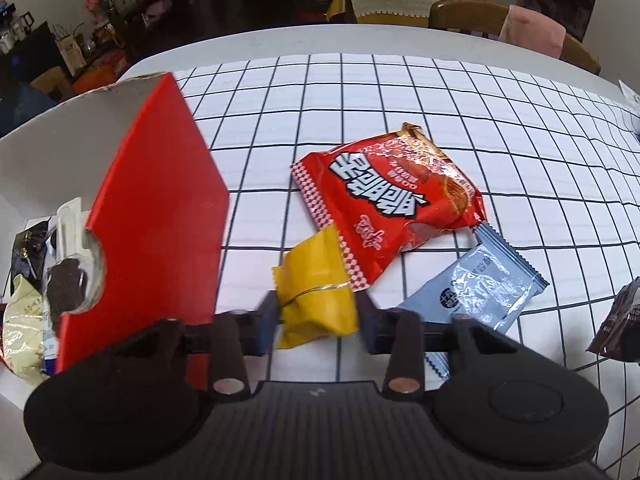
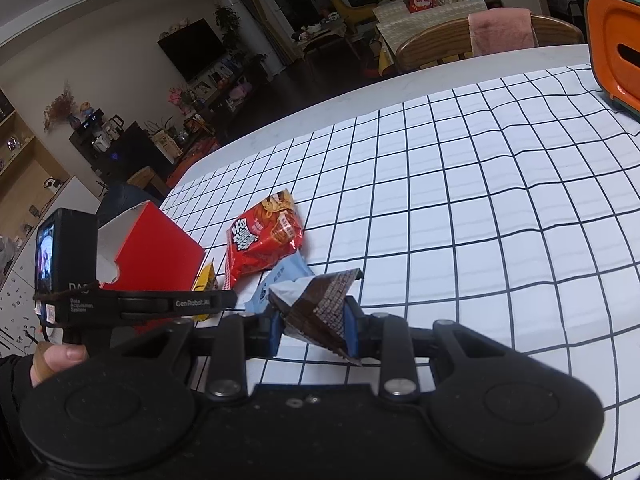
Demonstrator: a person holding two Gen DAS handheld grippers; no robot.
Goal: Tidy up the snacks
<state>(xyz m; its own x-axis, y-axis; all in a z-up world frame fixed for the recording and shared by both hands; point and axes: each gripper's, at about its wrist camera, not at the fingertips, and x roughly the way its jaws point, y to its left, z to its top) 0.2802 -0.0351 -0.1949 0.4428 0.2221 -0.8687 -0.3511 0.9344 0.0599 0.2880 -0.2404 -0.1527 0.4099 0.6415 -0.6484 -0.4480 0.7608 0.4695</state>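
Note:
My left gripper (image 1: 318, 320) is shut on a yellow snack packet (image 1: 316, 292), held just right of the red cardboard box (image 1: 156, 216). The box holds several snack packets (image 1: 24, 280). My right gripper (image 2: 312, 326) is shut on a dark brown snack packet (image 2: 320, 308), held above the table. A red snack bag (image 1: 388, 204) and a light blue packet (image 1: 476, 288) lie on the checked cloth; both also show in the right wrist view: the red bag (image 2: 264, 240) and the blue packet (image 2: 280, 276). The brown packet shows at the right edge of the left wrist view (image 1: 620, 324).
A white cloth with a black grid (image 2: 480, 208) covers the white table (image 1: 280, 40). An orange container (image 2: 616, 52) stands at the far right. Wooden chairs (image 2: 480, 40) stand behind the table. The left hand-held gripper body (image 2: 132, 304) sits close on my right gripper's left.

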